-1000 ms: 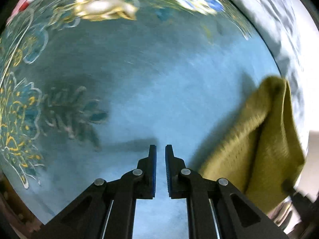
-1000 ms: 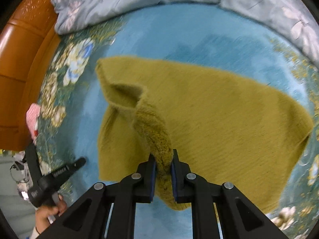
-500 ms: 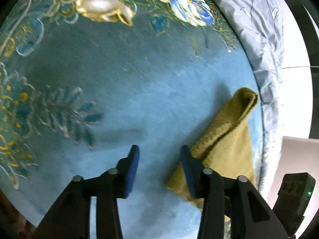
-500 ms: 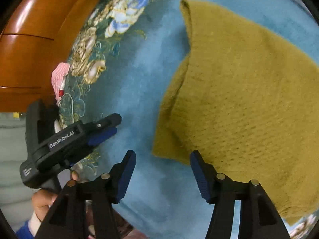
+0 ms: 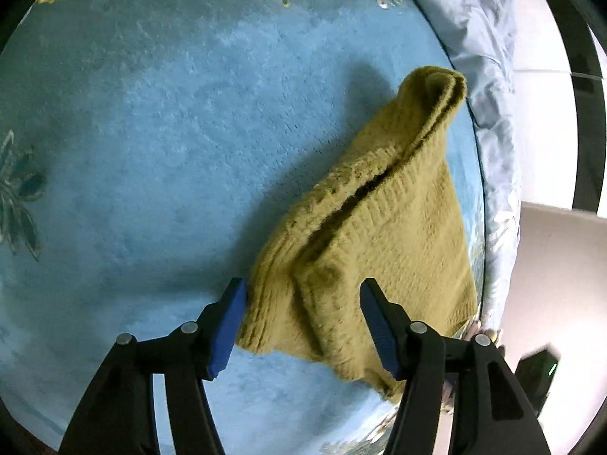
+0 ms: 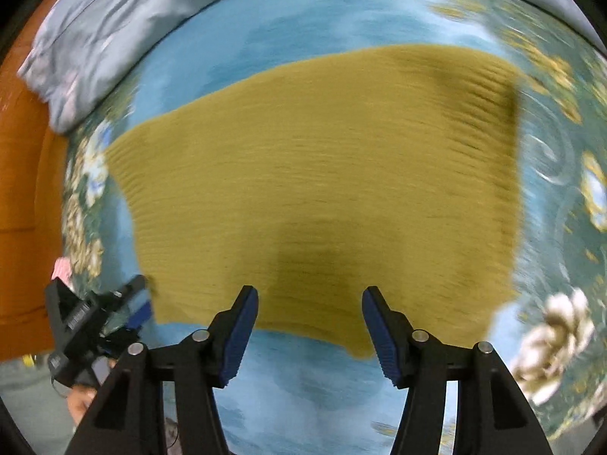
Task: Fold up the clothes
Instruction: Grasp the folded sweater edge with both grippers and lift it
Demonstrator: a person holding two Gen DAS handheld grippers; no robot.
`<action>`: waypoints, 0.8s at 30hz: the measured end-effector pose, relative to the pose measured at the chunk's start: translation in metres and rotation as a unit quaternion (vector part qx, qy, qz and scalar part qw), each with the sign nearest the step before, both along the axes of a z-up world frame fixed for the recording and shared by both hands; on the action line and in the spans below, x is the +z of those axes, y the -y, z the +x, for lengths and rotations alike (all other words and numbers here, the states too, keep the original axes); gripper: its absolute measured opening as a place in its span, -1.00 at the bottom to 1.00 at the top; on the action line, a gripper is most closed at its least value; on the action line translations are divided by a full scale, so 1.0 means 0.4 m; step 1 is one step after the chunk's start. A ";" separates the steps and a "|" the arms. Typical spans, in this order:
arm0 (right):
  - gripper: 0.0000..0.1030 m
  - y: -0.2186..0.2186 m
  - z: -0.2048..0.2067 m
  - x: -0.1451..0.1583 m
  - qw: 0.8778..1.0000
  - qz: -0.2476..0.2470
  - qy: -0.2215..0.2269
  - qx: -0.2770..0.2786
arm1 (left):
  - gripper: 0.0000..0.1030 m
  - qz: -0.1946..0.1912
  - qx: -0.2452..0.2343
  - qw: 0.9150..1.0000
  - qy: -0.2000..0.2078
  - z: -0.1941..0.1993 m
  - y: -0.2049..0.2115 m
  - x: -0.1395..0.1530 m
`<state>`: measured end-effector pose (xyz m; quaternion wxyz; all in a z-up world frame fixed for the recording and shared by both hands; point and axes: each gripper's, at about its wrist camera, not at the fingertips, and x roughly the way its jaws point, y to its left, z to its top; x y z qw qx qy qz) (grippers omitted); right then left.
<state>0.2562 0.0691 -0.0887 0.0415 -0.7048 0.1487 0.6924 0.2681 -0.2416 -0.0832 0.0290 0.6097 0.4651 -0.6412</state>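
An olive-green knitted sweater (image 6: pixel 322 189) lies folded flat on a blue flowered bedspread (image 6: pixel 303 30). In the left wrist view its layered folded edge (image 5: pixel 379 208) runs from the front to the right. My left gripper (image 5: pixel 303 326) is open, its jaws on either side of the sweater's near corner, not closed on it. My right gripper (image 6: pixel 309 326) is open and empty over the sweater's near edge. The left gripper also shows in the right wrist view (image 6: pixel 95 318) at the sweater's left corner.
A crumpled grey-blue quilt (image 6: pixel 114 38) lies along the far side of the bed, and also shows in the left wrist view (image 5: pixel 489 76). An orange wooden headboard (image 6: pixel 22 189) stands at the left. A pink item (image 6: pixel 62 269) lies by the headboard.
My right gripper let go of the sweater's raised fold and opened; the sweater now lies flat. My left gripper opened and moved right, up to the sweater's corner.
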 end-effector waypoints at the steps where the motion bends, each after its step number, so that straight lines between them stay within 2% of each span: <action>1: 0.18 -0.036 0.015 0.008 1.000 0.005 -0.001 -0.013 | -0.20 -0.005 0.003 1.000 0.011 -0.003 -0.001 -0.005; 2: 0.18 -0.074 0.035 0.015 0.999 0.009 -0.002 -0.032 | -0.38 -0.016 0.001 1.000 0.024 -0.007 -0.004 -0.008; 3: 0.18 -0.112 0.055 0.022 0.999 0.012 -0.003 -0.051 | -0.65 -0.029 -0.002 0.999 0.038 -0.012 -0.007 -0.012; 5: 0.18 -0.177 0.101 0.029 0.995 0.009 -0.008 -0.098 | -0.83 -0.059 -0.007 0.997 0.042 -0.015 -0.013 0.004; 6: 0.18 -0.210 0.124 0.032 0.993 0.008 -0.010 -0.122 | -0.86 -0.074 -0.010 0.996 0.042 -0.016 -0.017 0.014; 9: 0.19 -0.289 0.190 0.023 0.982 -0.009 -0.017 -0.186 | -0.86 -0.104 -0.004 0.994 0.042 -0.009 -0.012 0.040; 14: 0.23 -0.340 0.241 -0.044 0.967 -0.072 -0.027 -0.242 | -0.84 -0.100 -0.019 0.994 0.042 -0.007 -0.006 0.053; 16: 0.29 -0.347 0.239 -0.063 0.963 -0.095 -0.037 -0.248 | -0.82 -0.103 -0.011 0.994 0.043 -0.004 0.003 0.067; 19: 0.31 -0.362 0.229 -0.085 0.962 -0.086 -0.050 -0.254 | -0.82 -0.113 0.021 0.993 0.039 0.016 0.030 0.098; 22: 0.31 -0.370 0.221 -0.115 0.959 -0.098 -0.046 -0.261 | -0.82 -0.109 0.045 0.992 0.039 0.047 0.053 0.126; 24: 0.30 -0.368 0.216 -0.128 0.957 -0.111 -0.043 -0.264 | -0.82 -0.112 0.043 0.992 0.042 0.067 0.054 0.139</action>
